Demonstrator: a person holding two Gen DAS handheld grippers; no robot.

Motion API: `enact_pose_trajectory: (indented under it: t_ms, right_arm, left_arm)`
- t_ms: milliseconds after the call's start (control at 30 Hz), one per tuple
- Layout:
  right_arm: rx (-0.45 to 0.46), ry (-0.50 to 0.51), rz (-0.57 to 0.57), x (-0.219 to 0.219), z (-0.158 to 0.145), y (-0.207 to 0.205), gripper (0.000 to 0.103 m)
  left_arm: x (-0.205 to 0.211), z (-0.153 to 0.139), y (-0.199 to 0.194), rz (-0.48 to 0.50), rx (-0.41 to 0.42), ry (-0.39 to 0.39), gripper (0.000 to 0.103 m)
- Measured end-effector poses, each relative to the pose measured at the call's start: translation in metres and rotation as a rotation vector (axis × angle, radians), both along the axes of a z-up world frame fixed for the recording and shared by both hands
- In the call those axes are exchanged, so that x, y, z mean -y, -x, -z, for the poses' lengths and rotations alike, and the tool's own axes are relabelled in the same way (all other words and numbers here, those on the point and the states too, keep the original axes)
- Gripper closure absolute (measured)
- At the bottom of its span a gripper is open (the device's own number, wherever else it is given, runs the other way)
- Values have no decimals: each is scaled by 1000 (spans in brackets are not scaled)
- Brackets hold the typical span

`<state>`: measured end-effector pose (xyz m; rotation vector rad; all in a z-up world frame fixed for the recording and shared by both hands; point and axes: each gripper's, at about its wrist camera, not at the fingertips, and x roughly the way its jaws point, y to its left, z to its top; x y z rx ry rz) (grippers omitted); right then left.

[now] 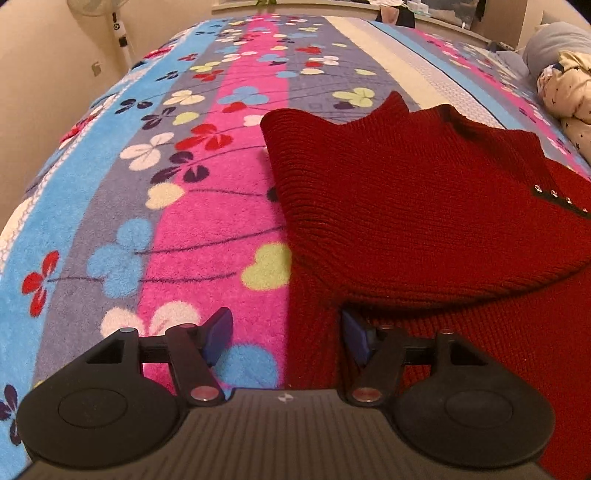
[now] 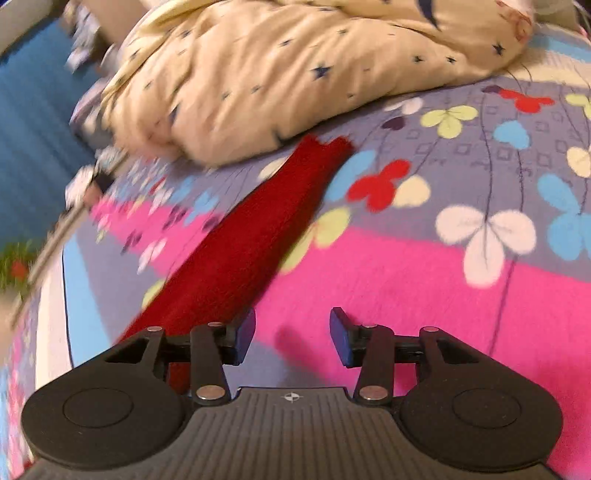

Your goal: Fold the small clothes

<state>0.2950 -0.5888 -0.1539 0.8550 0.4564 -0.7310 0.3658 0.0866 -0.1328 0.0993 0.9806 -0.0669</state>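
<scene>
Surface: a fleece blanket (image 1: 207, 206) with pink, blue and grey stripes and a clover print fills both views.
Garment: a red knit sweater (image 1: 417, 206) lies on the blanket in the right half of the left wrist view, its upper part folded over the lower layer; a dark strip with small studs (image 1: 559, 199) shows at the right edge.
Sleeve: in the right wrist view a long red sleeve (image 2: 243, 236) runs from the lower left up to the centre, its cuff near a cream star-print quilt (image 2: 295, 74) at the top.
Left gripper (image 1: 286, 338): at the bottom of its frame, fingers released and spread; the sweater's left edge lies between them, and the pads do not press it.
Right gripper (image 2: 291, 336): at the bottom of its frame, fingers apart over bare pink blanket; the sleeve passes just beside the left-hand finger (image 2: 245, 334), ungrasped.
Background: a standing fan (image 1: 110, 22) at the upper left of the left wrist view; the left side of the right wrist view is blurred.
</scene>
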Motion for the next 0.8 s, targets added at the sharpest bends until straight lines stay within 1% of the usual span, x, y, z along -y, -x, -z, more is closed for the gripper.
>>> enact_pose_trajectory:
  t_ms: [100, 200, 267, 400, 433, 467, 500, 567, 633, 700, 733, 767, 800]
  right_arm:
    - [64, -26, 25, 20, 6, -5, 55]
    - [111, -40, 40, 38, 13, -15, 49]
    - [115, -18, 36, 44, 18, -25, 48]
    - [92, 44, 14, 44, 18, -44, 49]
    - [82, 61, 8, 44, 18, -48, 57]
    - [71, 71, 0, 43, 18, -52, 68]
    - [60, 81, -1, 43, 18, -54, 72]
    - [44, 100, 8, 42, 19, -55, 84]
    - [54, 105, 13, 42, 16, -54, 89]
    - [57, 139, 14, 38, 4, -54, 90]
    - [56, 169, 7, 33, -5, -55, 91]
    - [57, 225, -15, 24, -20, -57, 91]
    - [61, 307, -54, 9, -38, -60, 91]
  left_arm:
    - [1, 0, -3, -4, -6, 2, 30]
    - [4, 3, -3, 1, 3, -9, 28]
    - [5, 5, -3, 4, 13, -18, 27]
    - [4, 6, -4, -3, 13, -6, 27]
    - [4, 6, -4, -3, 13, -7, 26]
    - [3, 6, -4, -2, 14, -8, 26]
    - [3, 6, -4, -1, 15, -10, 26]
    - [4, 6, -4, -1, 18, -13, 26]
    - [4, 6, -3, -1, 20, -15, 26]
    - [5, 6, -4, -2, 19, -17, 26]
    - [5, 6, -3, -4, 18, -17, 26]
    - [5, 5, -3, -5, 16, -17, 26]
    - [5, 5, -3, -5, 15, -18, 26]
